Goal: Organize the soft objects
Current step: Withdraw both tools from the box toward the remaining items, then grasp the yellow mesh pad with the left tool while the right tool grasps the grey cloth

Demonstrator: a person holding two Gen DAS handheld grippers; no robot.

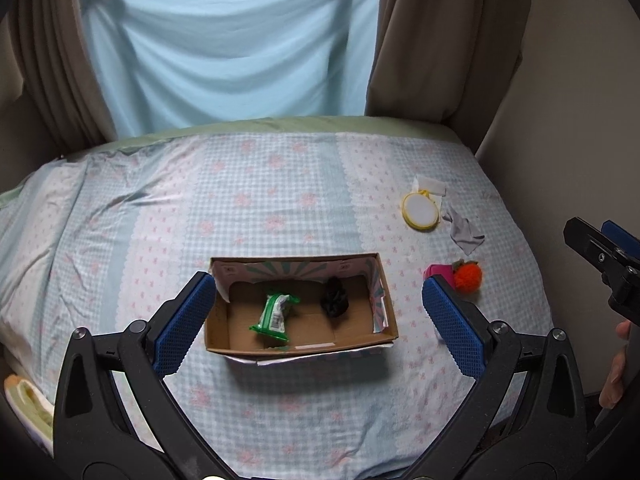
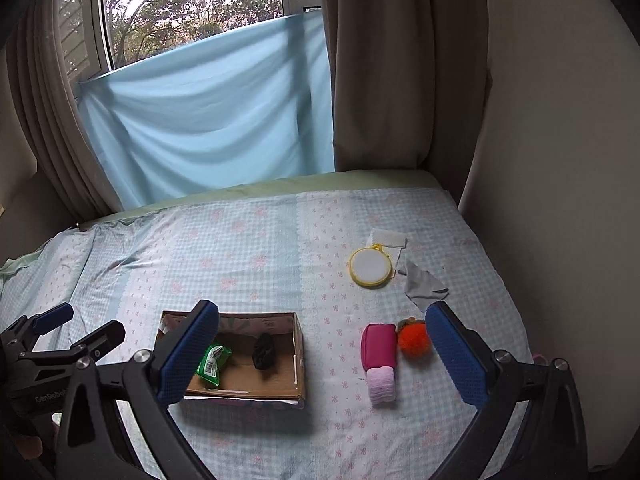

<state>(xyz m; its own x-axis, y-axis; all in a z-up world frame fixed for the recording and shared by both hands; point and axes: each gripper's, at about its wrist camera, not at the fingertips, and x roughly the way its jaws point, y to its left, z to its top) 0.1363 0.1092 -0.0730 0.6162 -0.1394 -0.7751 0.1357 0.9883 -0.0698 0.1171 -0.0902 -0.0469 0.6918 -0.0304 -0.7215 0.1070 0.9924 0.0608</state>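
- One cardboard box (image 2: 298,356), lower centre of the frame.
- Two things inside it — one green packet (image 2: 214,364) and one black soft lump (image 2: 264,351).
- One pink-and-lilac sock roll (image 2: 379,360), lower right.
- One orange pom-pom (image 2: 414,339) just beside it.
- One yellow embroidery hoop (image 2: 369,268), right of centre.
- One grey cloth scrap (image 2: 422,286) and one white fabric piece (image 2: 390,238) near the hoop.

Your left wrist view looks down over the bed (image 1: 280,184) toward its window edge, close above the cardboard box (image 1: 384,300), your right wrist view sits perhaps slightly further right, sharing box (image 2: 298,344) and bed (image 2: 248,248).
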